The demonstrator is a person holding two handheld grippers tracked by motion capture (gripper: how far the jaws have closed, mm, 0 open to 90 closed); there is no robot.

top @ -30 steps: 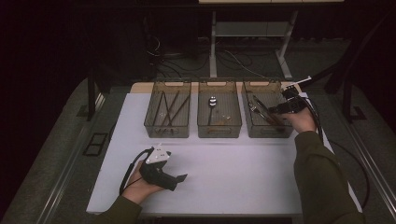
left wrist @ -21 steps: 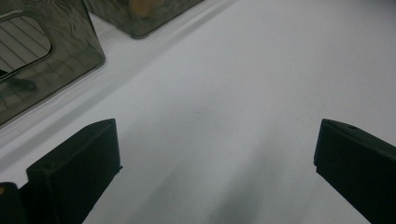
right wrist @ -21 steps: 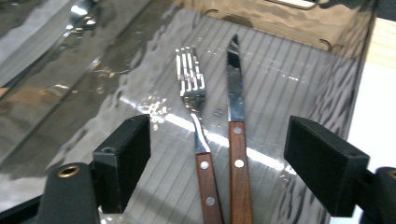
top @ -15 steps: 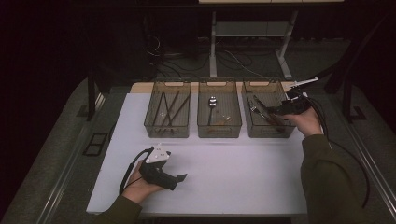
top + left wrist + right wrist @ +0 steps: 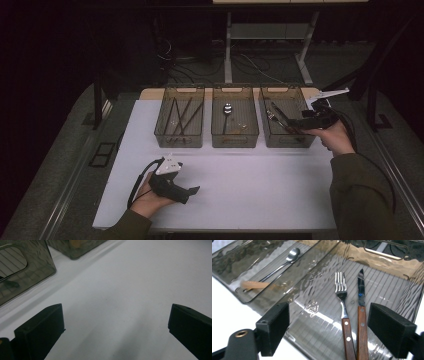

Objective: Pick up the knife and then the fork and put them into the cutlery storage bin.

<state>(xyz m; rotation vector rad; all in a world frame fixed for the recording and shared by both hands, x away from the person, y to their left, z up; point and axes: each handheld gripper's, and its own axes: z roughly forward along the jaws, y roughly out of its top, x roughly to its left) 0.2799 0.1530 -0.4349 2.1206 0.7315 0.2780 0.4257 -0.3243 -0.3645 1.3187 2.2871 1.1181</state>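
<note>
A fork (image 5: 342,305) and a knife (image 5: 361,302), both with wooden handles, lie side by side in the right clear bin (image 5: 287,139). My right gripper (image 5: 329,327) hangs open just above their handles, nothing between its jaws; in the high view it (image 5: 296,125) sits over the bin's near right corner. A spoon (image 5: 287,258) lies in the middle bin (image 5: 235,140). The left bin (image 5: 179,140) holds dark chopsticks (image 5: 180,112). My left gripper (image 5: 192,191) rests low over the white table near the front, open and empty (image 5: 116,327).
The three bins stand in a row at the back of the white tabletop (image 5: 260,185). A bin corner (image 5: 22,277) shows at the upper left of the left gripper view. Table legs and cables (image 5: 250,62) lie on the floor behind.
My right gripper has drifted a little to the right and nearer at the right bin. The left gripper has hardly moved.
</note>
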